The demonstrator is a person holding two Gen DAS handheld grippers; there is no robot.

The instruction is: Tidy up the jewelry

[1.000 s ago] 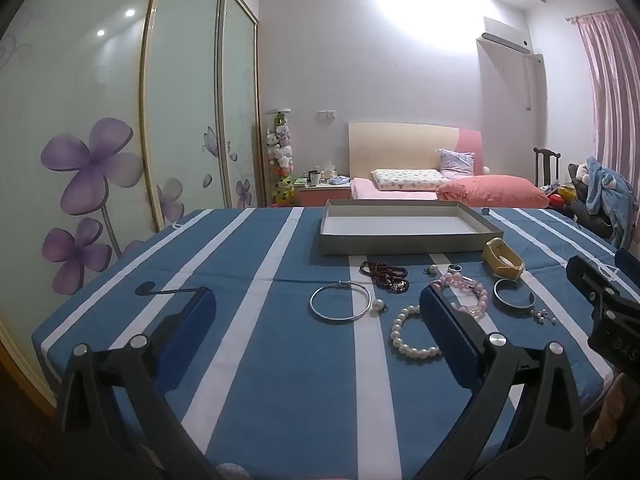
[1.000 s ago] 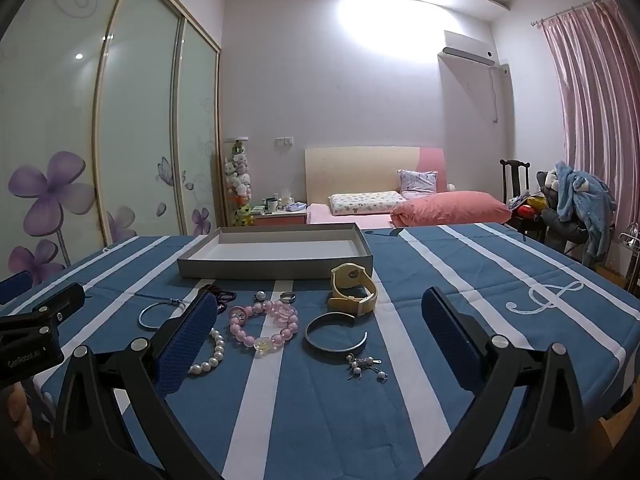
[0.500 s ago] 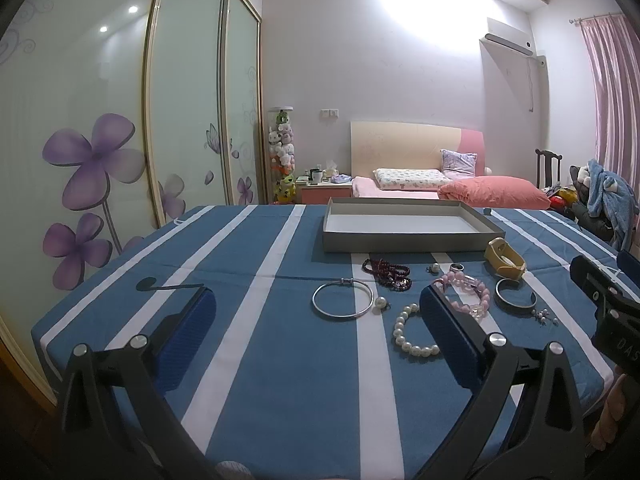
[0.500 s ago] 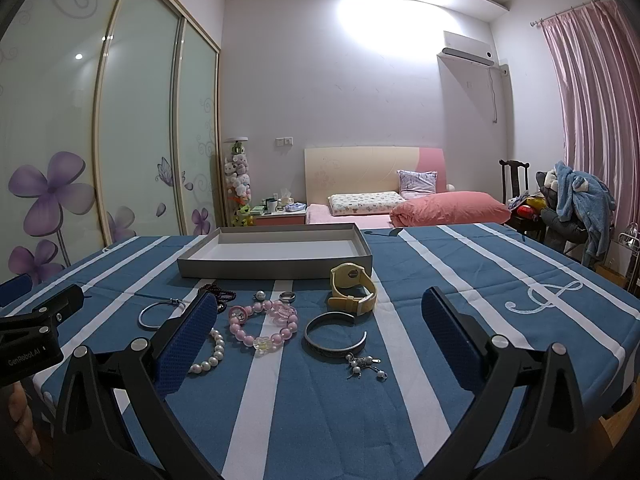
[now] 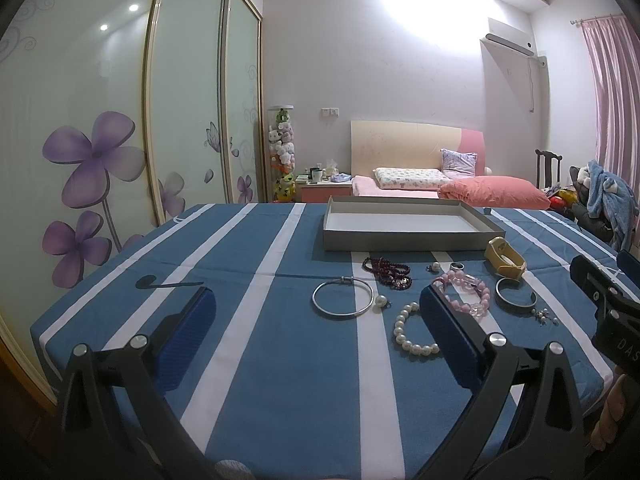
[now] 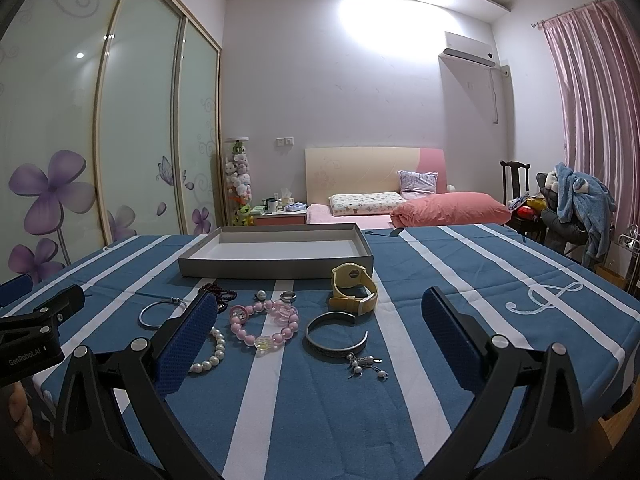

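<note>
1. Left gripper [image 5: 316,320], black frame with blue padded fingers, fills the lower part of the left wrist view; fingers spread wide, nothing between them, held above the blue-and-white striped tablecloth [image 5: 280,360].
2. Right gripper [image 6: 320,322], same build, lower part of the right wrist view; fingers also spread wide and empty. Its body shows cut off at the right edge of the left wrist view.
3. Shallow grey cardboard tray [image 5: 404,240] with a white floor sits centre frame, beyond the jewelry; nothing visible inside it.
4. Jewelry lies loose on the cloth, just in front of the tray:
 - thin silver bangle [image 5: 343,299], centre of the left view; a single loose pearl [image 5: 380,301] just beside it.
 - dark red bead strand [image 5: 387,271], bunched; in the right view mostly hidden behind the left-hand blue finger.
 - white pearl bracelet [image 5: 412,332]; one side hidden behind the right-hand blue finger in the left view.
 - pink bead bracelet [image 6: 264,322], centre of the right view, with a clear flower bead at its near side.
 - open grey metal cuff [image 6: 336,336], just right of the pink bracelet.
 - yellow wristwatch [image 6: 354,286], standing on its strap near the tray's right corner.
 - small grey ring [image 6: 289,296] and a second pearl bead [image 6: 261,294], between tray and pink bracelet.
 - small silver cluster with pearls [image 6: 366,364], lower centre; too small to tell what it is.
5. Fingertips of the person's hand are cut off at the lower left edge of the right view.
</note>
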